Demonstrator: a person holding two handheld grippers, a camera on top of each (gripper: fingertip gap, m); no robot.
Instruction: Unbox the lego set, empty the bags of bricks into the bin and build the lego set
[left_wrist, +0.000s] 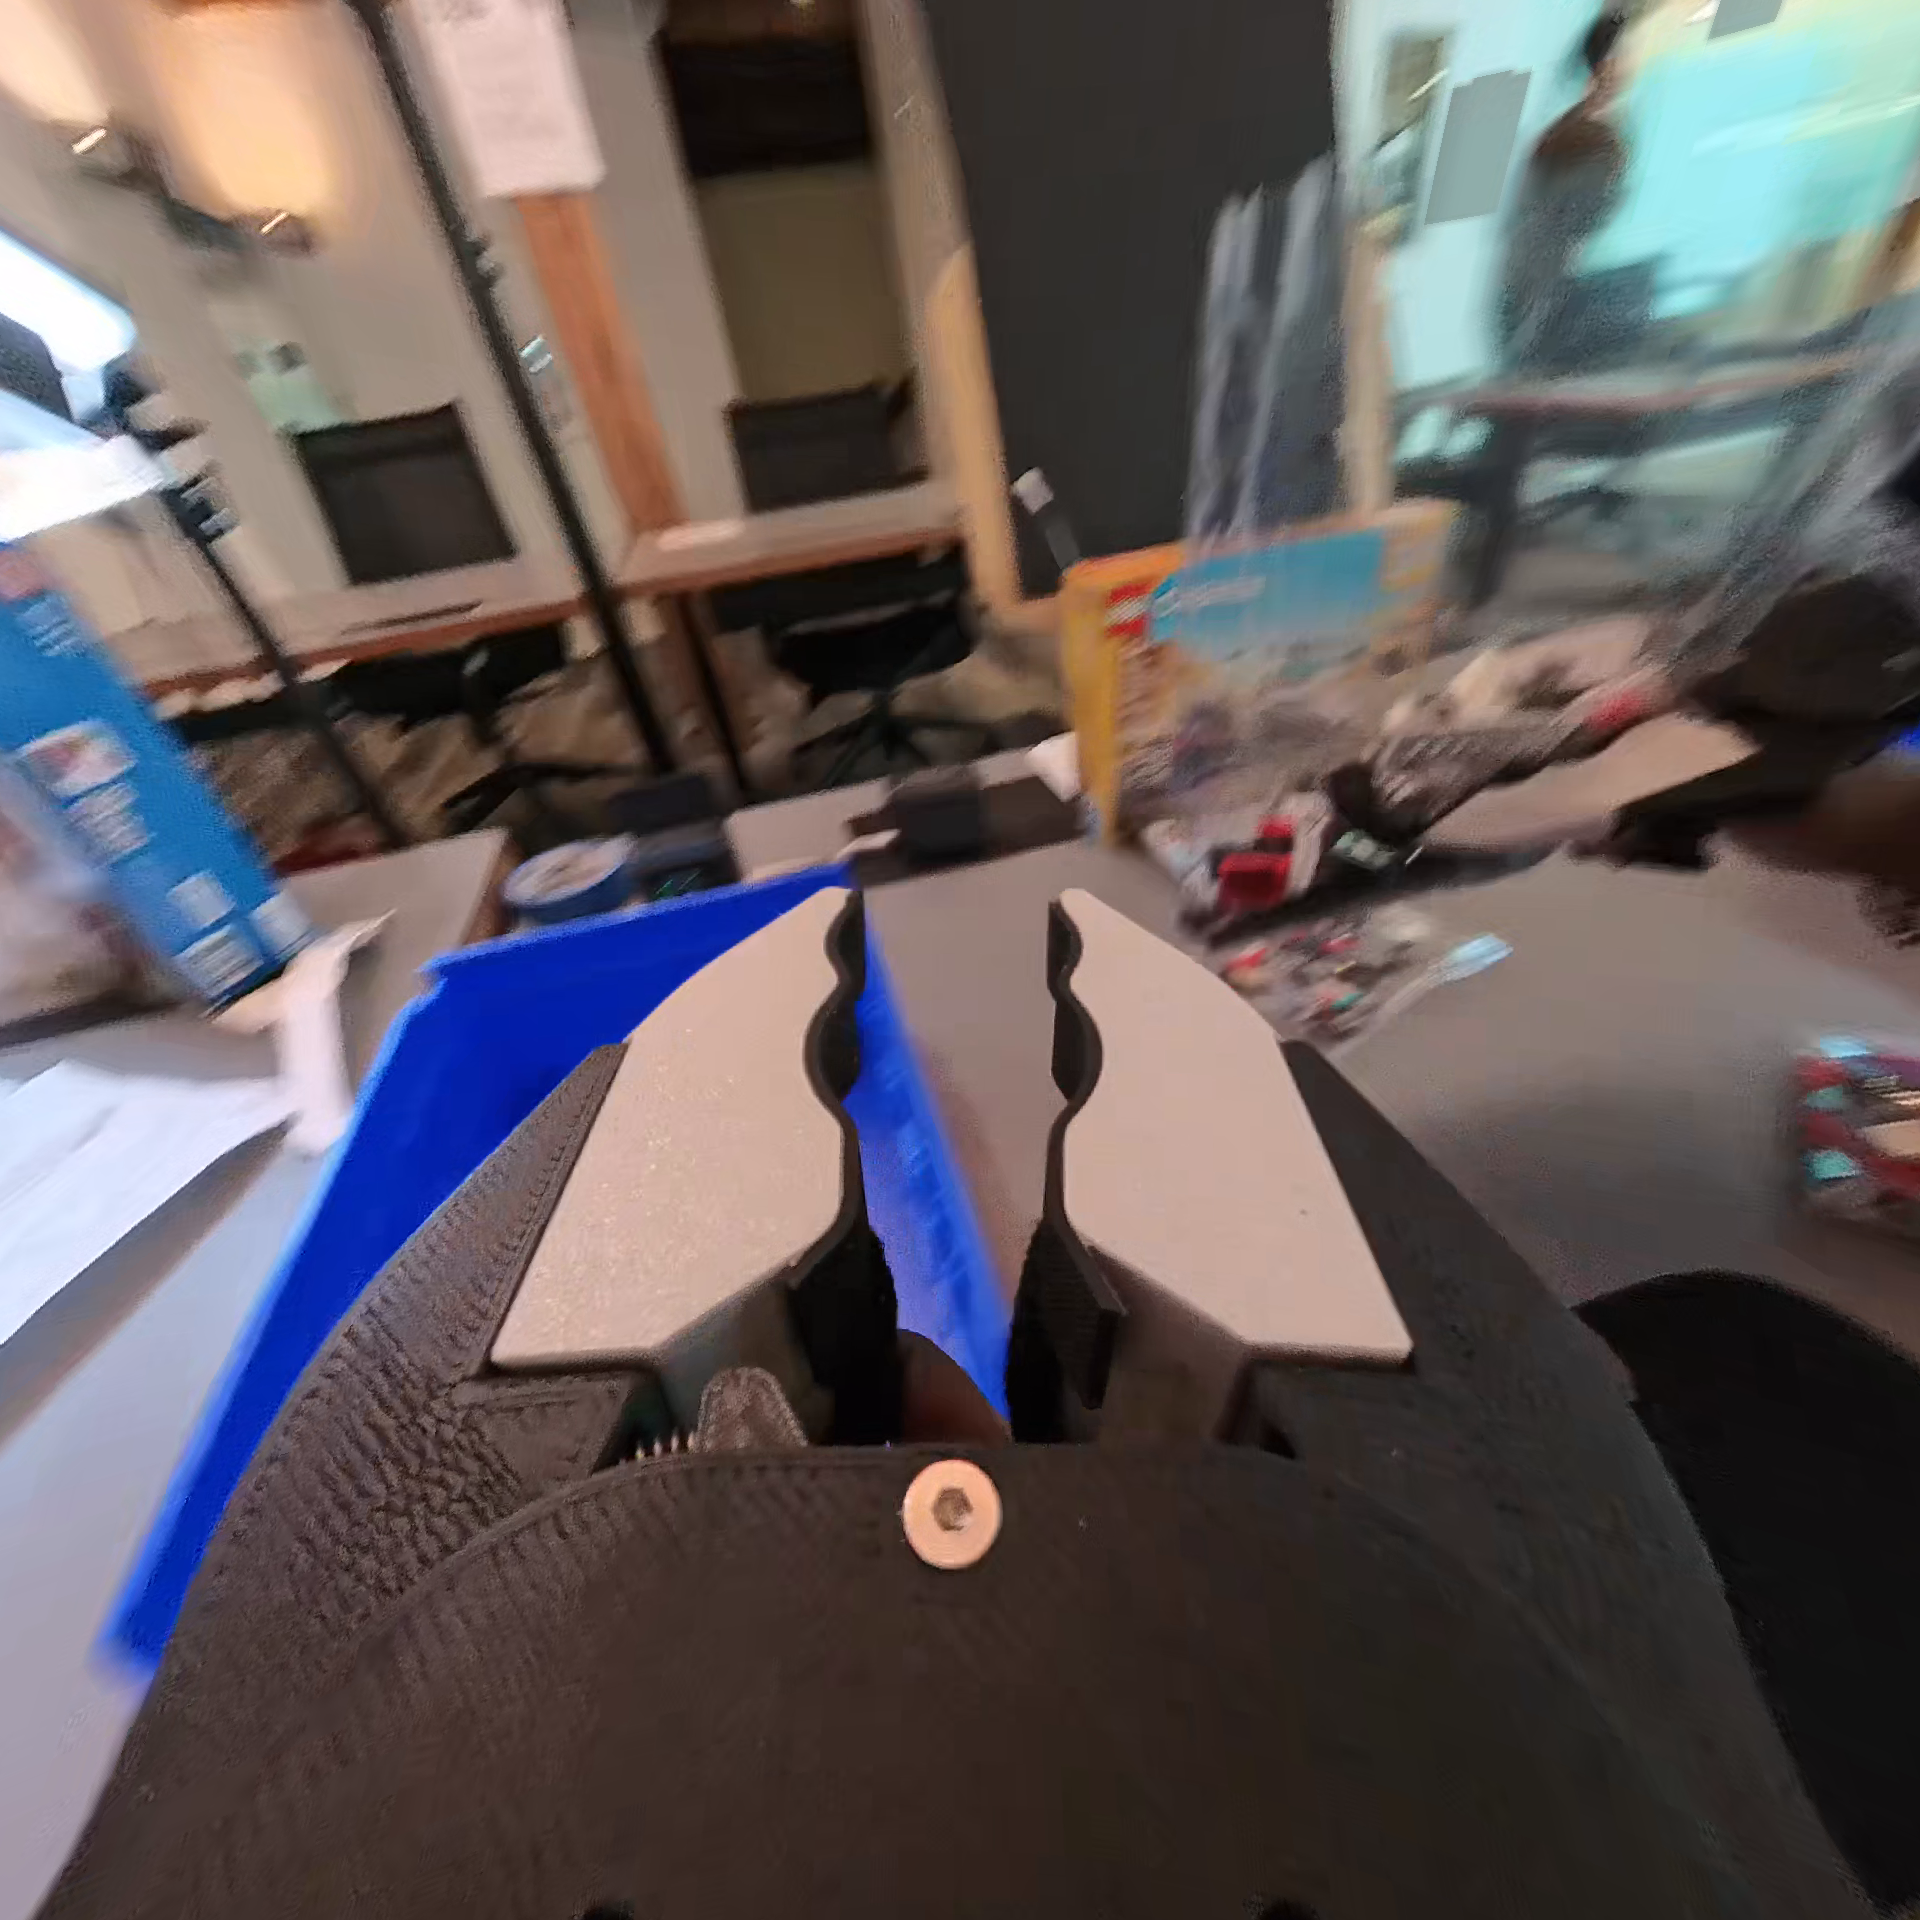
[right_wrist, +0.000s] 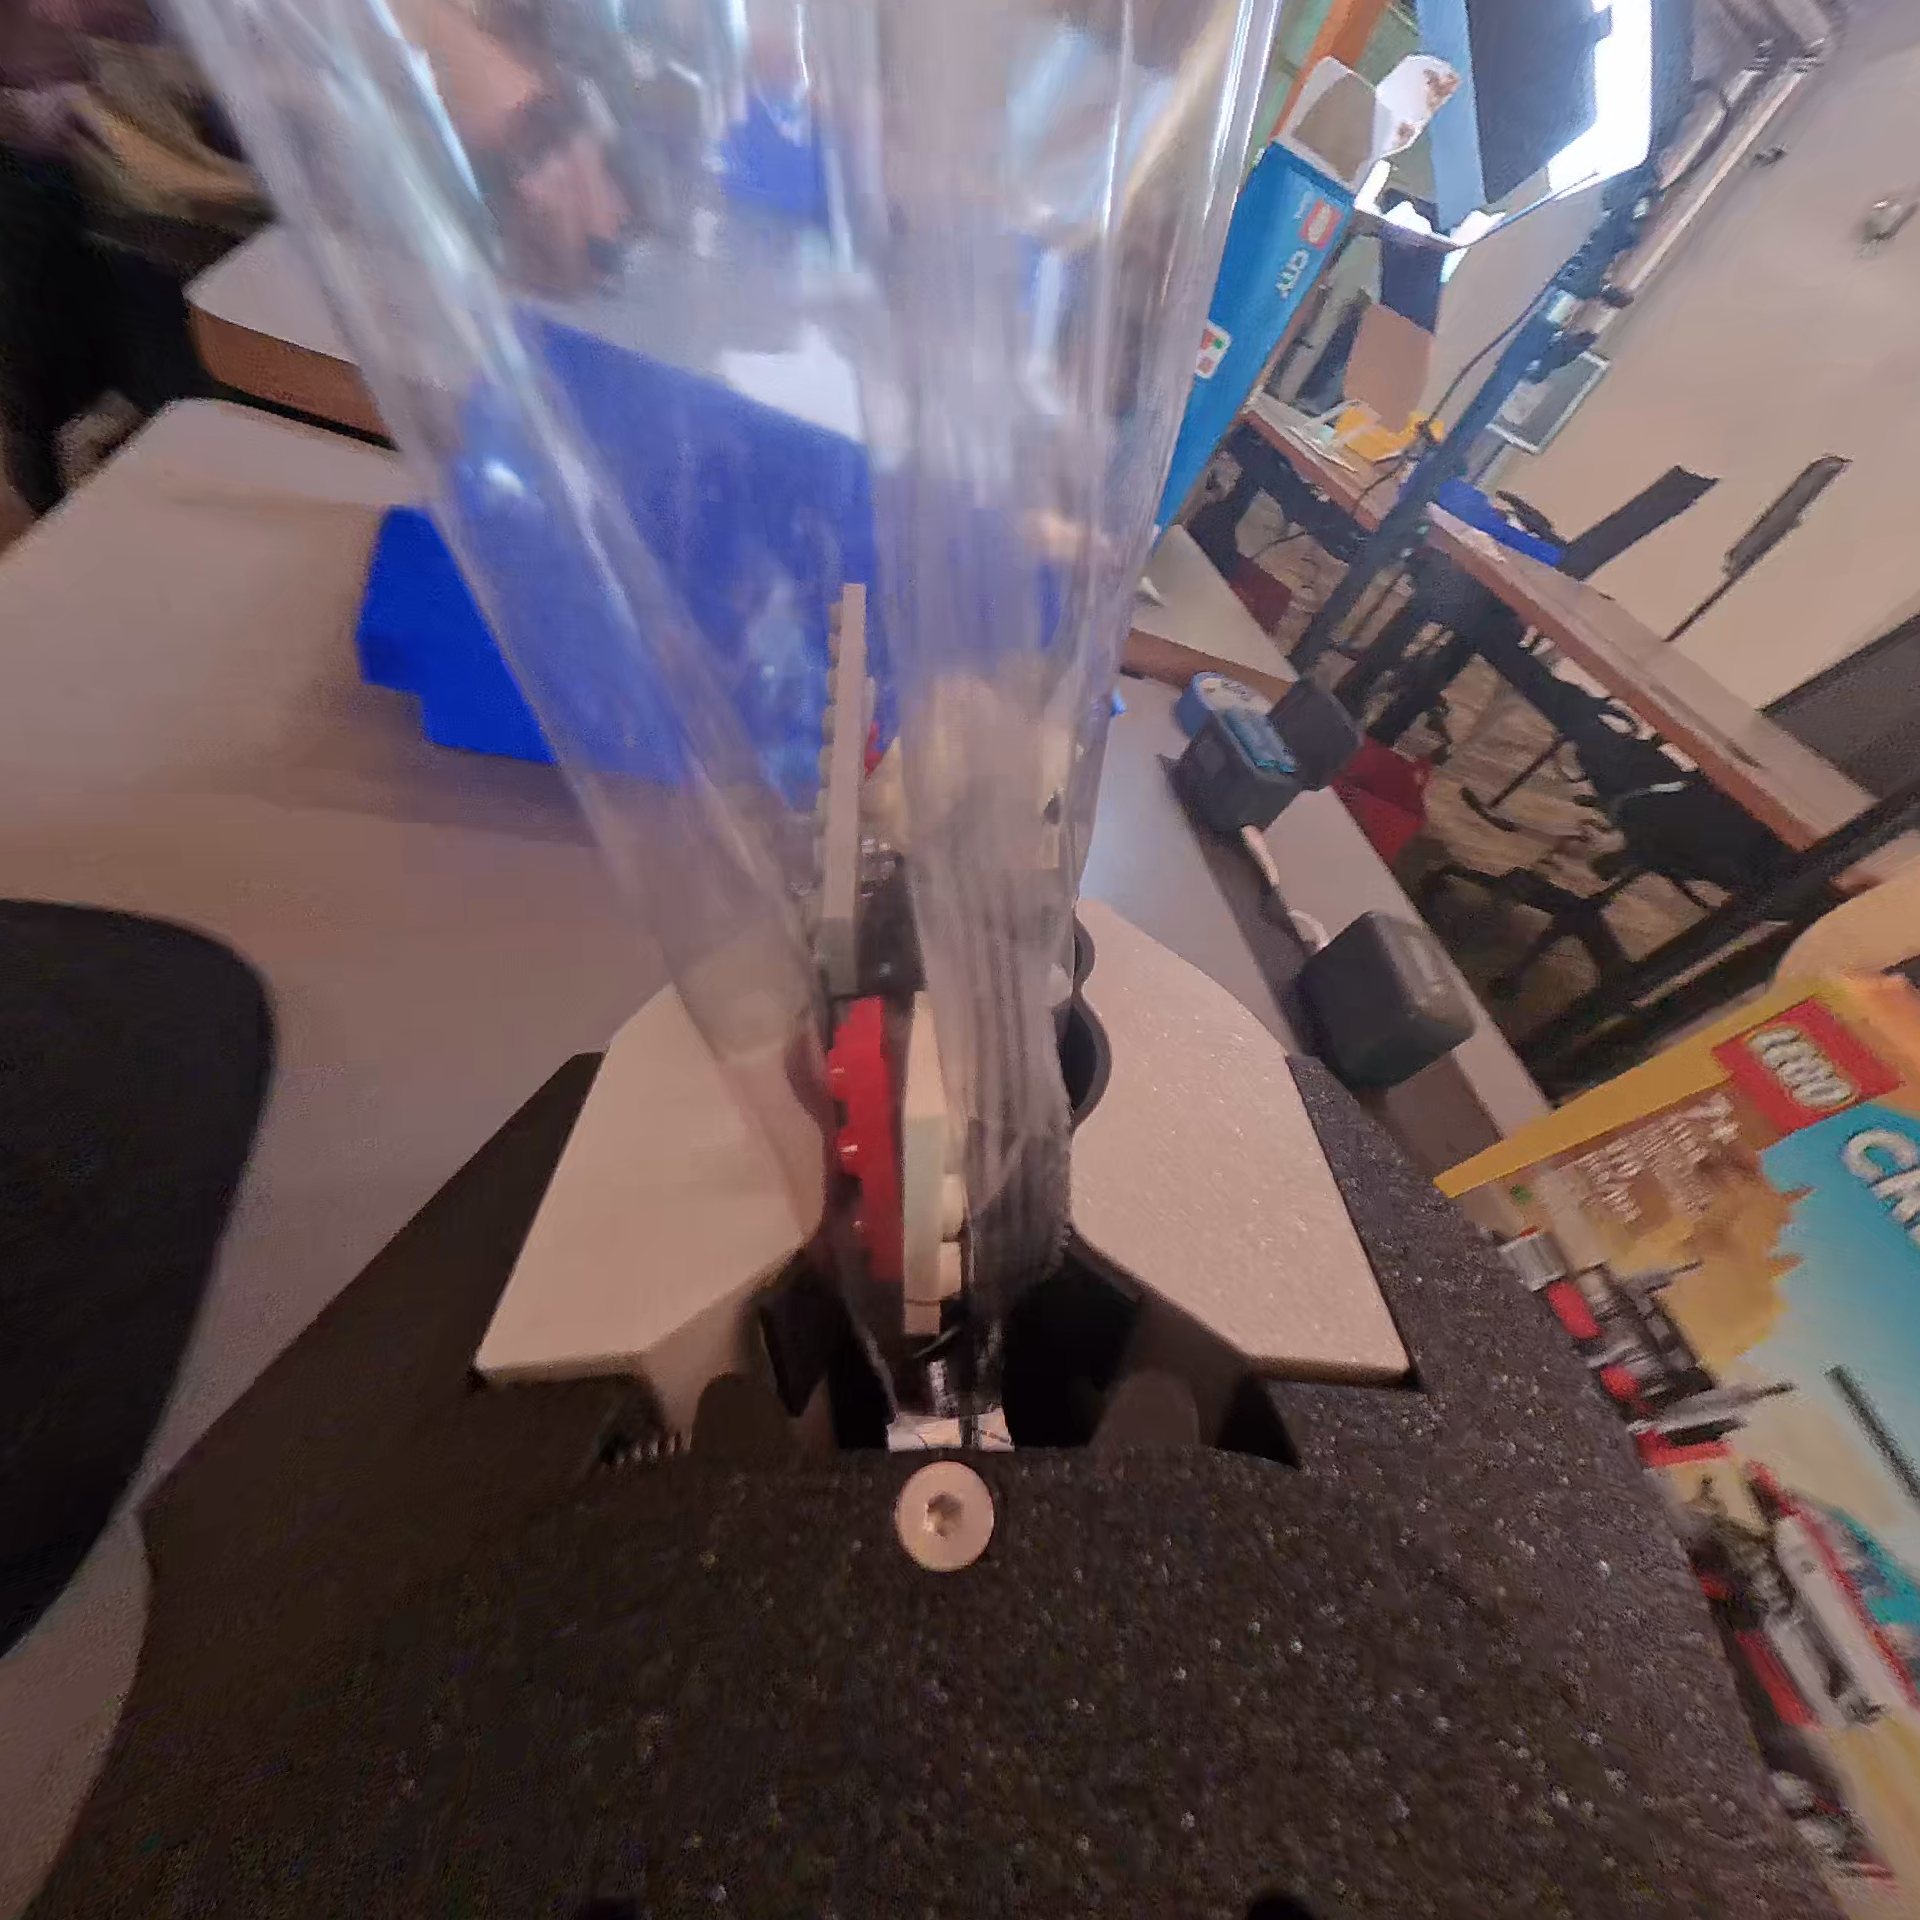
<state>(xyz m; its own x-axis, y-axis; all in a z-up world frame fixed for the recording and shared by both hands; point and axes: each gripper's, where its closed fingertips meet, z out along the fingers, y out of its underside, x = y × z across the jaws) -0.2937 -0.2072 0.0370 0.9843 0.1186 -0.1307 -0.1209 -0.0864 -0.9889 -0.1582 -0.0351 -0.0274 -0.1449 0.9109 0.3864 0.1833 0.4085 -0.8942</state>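
Observation:
My left gripper (left_wrist: 961, 914) is open and empty, and hovers over the right wall of the blue bin (left_wrist: 499, 1091). My right gripper (right_wrist: 956, 935) is shut on a clear plastic bag (right_wrist: 727, 416) that stretches up and away from the fingers. Red (right_wrist: 868, 1122), white and grey bricks sit in the bag between the jaws. The blue bin also shows behind the bag in the right wrist view (right_wrist: 436, 644). The yellow and blue lego box (left_wrist: 1247, 644) stands at the back right of the grey table and shows at the right edge in the right wrist view (right_wrist: 1714, 1299).
More bags of bricks (left_wrist: 1340, 977) lie on the table to the right, one near the edge (left_wrist: 1860, 1132). A tall blue box (left_wrist: 135, 790) and white papers (left_wrist: 125, 1153) are on the left. Black devices (right_wrist: 1382, 997) and a tape roll (right_wrist: 1221, 701) sit at the table's far edge. Some 25 centimetres of space lies between my two pairs of fingers.

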